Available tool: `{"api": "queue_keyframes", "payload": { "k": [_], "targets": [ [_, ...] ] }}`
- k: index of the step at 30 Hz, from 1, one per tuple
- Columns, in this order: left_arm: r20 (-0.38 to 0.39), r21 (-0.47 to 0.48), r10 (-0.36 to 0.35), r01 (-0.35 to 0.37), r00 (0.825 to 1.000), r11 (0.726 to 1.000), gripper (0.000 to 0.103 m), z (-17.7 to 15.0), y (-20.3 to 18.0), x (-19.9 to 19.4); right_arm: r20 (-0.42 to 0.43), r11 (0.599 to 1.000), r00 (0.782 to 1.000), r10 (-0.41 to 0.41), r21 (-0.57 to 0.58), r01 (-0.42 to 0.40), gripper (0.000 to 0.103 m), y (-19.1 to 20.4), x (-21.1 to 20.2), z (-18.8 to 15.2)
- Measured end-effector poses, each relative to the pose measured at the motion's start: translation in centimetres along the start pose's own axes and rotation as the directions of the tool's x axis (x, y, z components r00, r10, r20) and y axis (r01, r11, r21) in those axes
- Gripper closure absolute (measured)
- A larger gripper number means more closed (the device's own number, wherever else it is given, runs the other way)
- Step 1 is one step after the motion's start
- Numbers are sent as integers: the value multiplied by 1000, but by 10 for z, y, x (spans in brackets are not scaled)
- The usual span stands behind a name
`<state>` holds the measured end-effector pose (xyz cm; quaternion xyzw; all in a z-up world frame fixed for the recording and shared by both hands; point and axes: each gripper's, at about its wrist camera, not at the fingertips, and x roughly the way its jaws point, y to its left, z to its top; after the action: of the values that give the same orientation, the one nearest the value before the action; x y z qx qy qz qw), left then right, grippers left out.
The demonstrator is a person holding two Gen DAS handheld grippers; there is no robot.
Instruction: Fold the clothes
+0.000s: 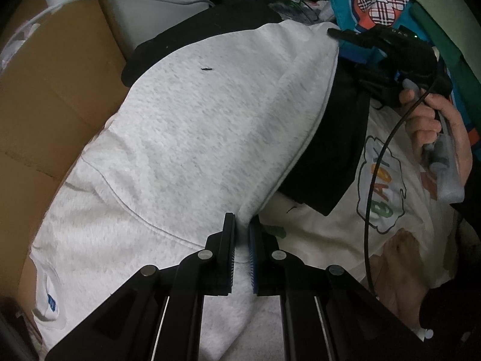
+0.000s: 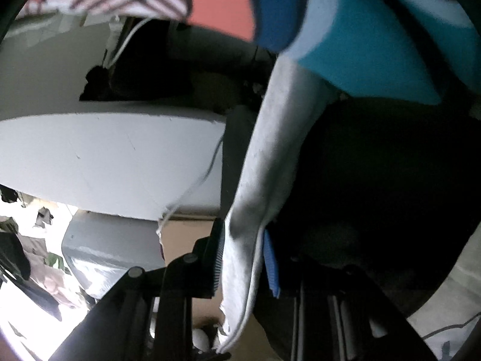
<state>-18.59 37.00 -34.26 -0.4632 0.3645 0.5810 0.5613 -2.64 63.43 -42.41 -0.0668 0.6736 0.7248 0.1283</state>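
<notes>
A light grey sweatshirt [image 1: 195,138] lies spread over a black garment [image 1: 330,156]. My left gripper [image 1: 242,225] points down at its near edge and is shut on a pinch of the grey fabric. At the far right corner of the sweatshirt a hand [image 1: 436,126] holds my right gripper [image 1: 333,33], whose tip meets the cloth. In the right wrist view the grey sweatshirt [image 2: 270,156] hangs as a strip between the pads of the right gripper [image 2: 243,255], which is shut on it.
A cardboard box [image 1: 54,96] stands to the left. A white printed T-shirt [image 1: 381,186] lies at the right under the black garment. A blue patterned garment [image 1: 360,0] is behind. A black cable [image 1: 369,195] runs from the right gripper past a bare foot [image 1: 399,258].
</notes>
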Motion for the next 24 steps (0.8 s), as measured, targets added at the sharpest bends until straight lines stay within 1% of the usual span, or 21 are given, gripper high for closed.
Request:
{"api": "queue_keyframes", "payload": {
  "k": [1,2,3,8,11,15,18,21,24],
  "targets": [
    [-2,-1,-2,2,1000,1000,96,0,0,1,5,1000,1000,11,15,-11,81,0,-1,0],
    [-5,0,-4,4,1000,1000,96,0,-1,2,6,999,1000,17,28,-18,92,-1,-4,0],
    [-9,1,-5,5,1000,1000,96,1,-2,3,4,999,1000,18,33,-18,99,-1,-6,1],
    [-22,17,-9,9,1000,1000,96,2,-5,10,9,1000,1000,-28,-7,28,99,3,-23,1],
    [-25,25,-15,15,1000,1000,96,2,-6,11,16,995,995,-95,-39,96,99,8,-29,-2],
    [-33,40,-21,22,999,999,96,0,-6,15,33,972,977,-212,-96,214,99,15,-42,-11],
    [-41,49,-22,24,999,998,96,-2,-5,19,20,960,965,-261,-99,262,99,4,-43,-17],
    [-46,45,-24,26,999,999,96,-6,-7,23,11,966,968,-249,-75,249,99,-9,-38,-9],
    [-47,30,-23,25,999,999,96,-7,-8,26,15,977,979,-205,-58,206,96,-18,-40,-5]
  ]
}}
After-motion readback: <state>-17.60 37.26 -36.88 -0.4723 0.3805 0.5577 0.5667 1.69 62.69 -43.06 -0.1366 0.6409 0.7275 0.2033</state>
